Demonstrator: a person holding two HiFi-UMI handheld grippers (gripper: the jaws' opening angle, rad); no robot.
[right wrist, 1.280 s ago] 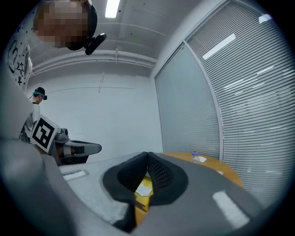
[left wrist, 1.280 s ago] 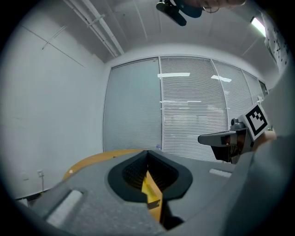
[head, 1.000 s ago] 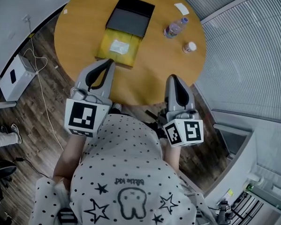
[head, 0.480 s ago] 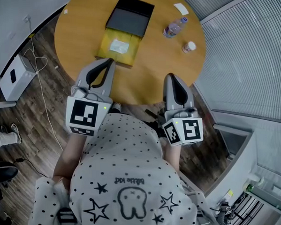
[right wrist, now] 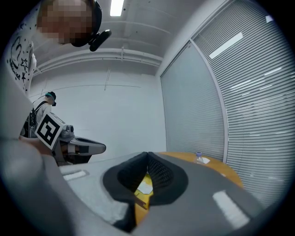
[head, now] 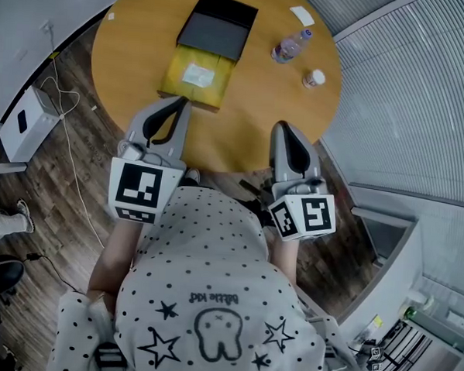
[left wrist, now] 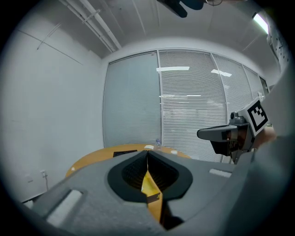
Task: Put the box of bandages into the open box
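Note:
On the round wooden table lies an open box: a yellow tray with its black lid laid back behind it. A small white packet rests inside the tray. My left gripper is shut and empty, with its tip just short of the tray's near edge. My right gripper is also shut and empty, over the table's near rim to the right. In the right gripper view, the tray shows below the closed right gripper. The left gripper view has the left gripper closed tip to tip.
A clear water bottle, a small white-capped jar and a flat white card lie on the table's far right. On the wooden floor at left stand a white device and a trailing cable. Slatted blinds run along the right.
Both grippers stay shut in nearly the same place; the right one has edged slightly left. Nothing on the table has moved.

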